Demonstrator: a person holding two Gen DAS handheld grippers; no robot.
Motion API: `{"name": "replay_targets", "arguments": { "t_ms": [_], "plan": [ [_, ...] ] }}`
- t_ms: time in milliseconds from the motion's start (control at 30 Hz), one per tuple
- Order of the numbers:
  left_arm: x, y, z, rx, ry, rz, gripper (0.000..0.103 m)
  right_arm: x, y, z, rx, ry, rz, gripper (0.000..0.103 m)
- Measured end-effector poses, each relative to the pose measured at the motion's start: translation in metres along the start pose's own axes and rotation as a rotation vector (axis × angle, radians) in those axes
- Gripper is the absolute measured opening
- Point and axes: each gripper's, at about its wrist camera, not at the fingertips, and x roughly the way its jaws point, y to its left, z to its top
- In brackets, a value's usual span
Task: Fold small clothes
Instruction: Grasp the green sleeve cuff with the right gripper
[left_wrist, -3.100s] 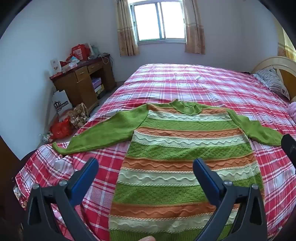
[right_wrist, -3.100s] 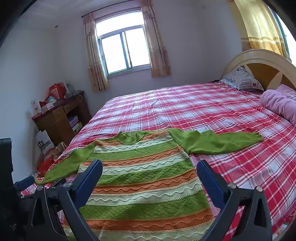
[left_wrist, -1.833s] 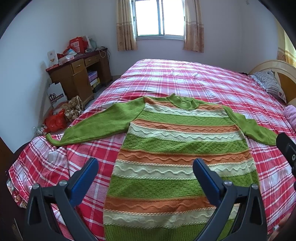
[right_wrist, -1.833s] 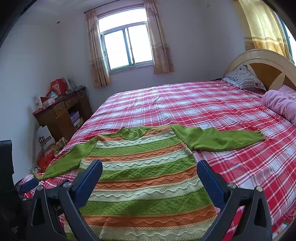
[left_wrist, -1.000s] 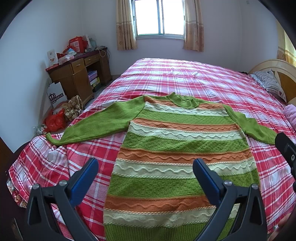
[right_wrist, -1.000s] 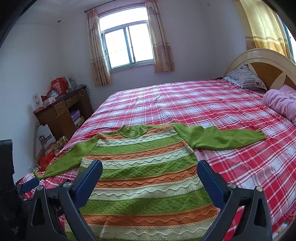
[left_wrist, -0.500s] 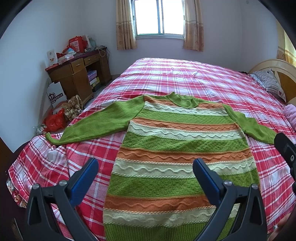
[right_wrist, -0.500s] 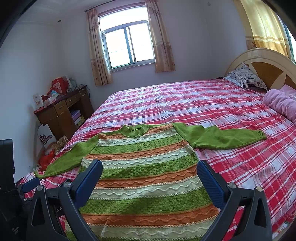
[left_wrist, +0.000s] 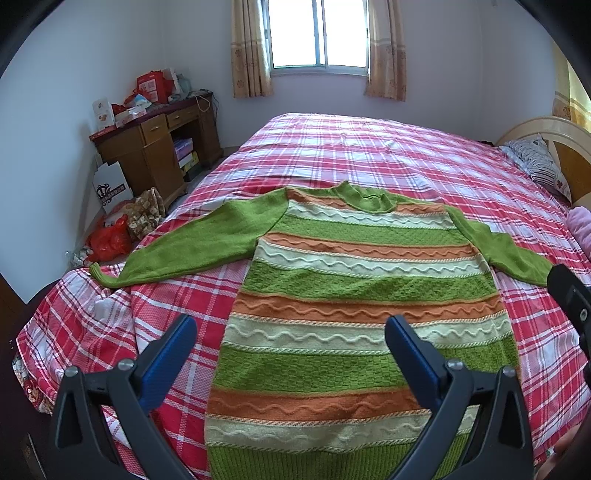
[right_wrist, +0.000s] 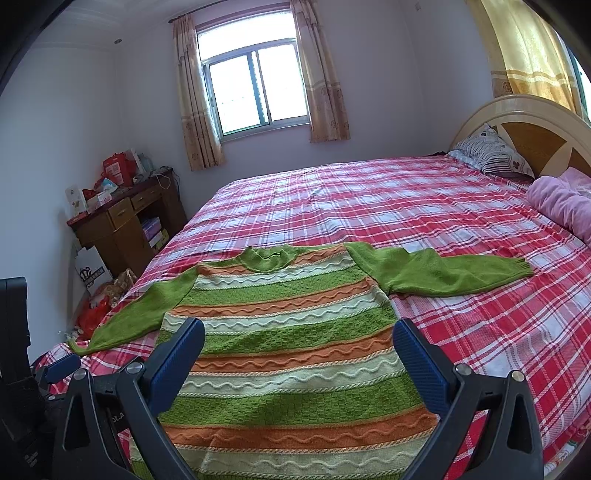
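Note:
A green, orange and cream striped knitted sweater (left_wrist: 354, 295) lies flat, front up, on a red plaid bed (left_wrist: 369, 155), both green sleeves spread out sideways. It also shows in the right wrist view (right_wrist: 288, 332). Its left sleeve (left_wrist: 184, 247) reaches toward the bed's left edge; its right sleeve (right_wrist: 443, 275) lies across the plaid. My left gripper (left_wrist: 291, 343) is open and empty, held above the sweater's lower half. My right gripper (right_wrist: 299, 343) is open and empty above the sweater's lower part.
A wooden desk (left_wrist: 155, 151) with boxes stands at the left wall, with bags (left_wrist: 110, 240) on the floor beside it. A striped pillow (right_wrist: 487, 155), a pink blanket (right_wrist: 561, 199) and the headboard (right_wrist: 532, 122) are at the right. A window (right_wrist: 255, 92) is behind the bed.
Over three seconds both grippers pulled back and rose slightly, so more of the sweater shows. In the last second nothing has visibly changed.

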Motion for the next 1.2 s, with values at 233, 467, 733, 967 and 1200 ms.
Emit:
{"name": "replay_targets", "arguments": {
  "t_ms": [233,467,733,967,1200],
  "plan": [
    [0.008,-0.004,0.000,0.012,0.008,0.009,0.103,0.007,-0.006,0.003,0.000,0.009,-0.017,0.102],
    [0.029,-0.016,0.012,0.035,0.016,0.023,0.103,0.023,-0.040,0.020,0.028,-0.002,-0.085,0.102],
    [0.065,-0.035,0.032,0.074,0.037,-0.047,0.103,0.055,-0.114,0.040,0.099,0.016,-0.172,0.102],
    [0.113,-0.031,0.056,0.011,0.031,-0.107,0.103,0.104,-0.241,0.048,0.335,0.074,-0.257,0.102],
    [0.155,-0.028,0.059,-0.054,-0.020,-0.110,0.103,0.148,-0.387,0.042,0.723,0.064,-0.306,0.077]
  ]
}}
